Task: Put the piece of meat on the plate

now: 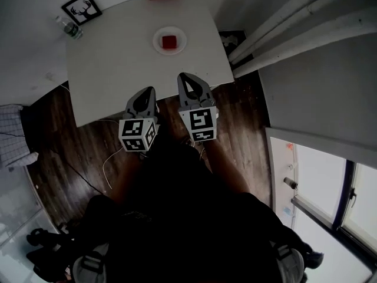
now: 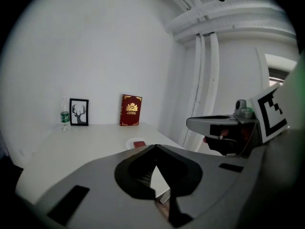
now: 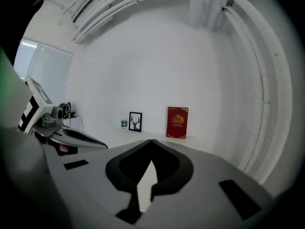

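Head view: meat (image 1: 169,42) on plate (image 1: 158,36)

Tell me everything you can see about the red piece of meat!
The piece of meat is a small, dark red, squarish block with rounded corners. It looks smooth, maybe like a toy, but it is too small to be sure. It lies flat in the middle of the round white plate, which sits on the white table, toward its far side. Only the plate touches it.
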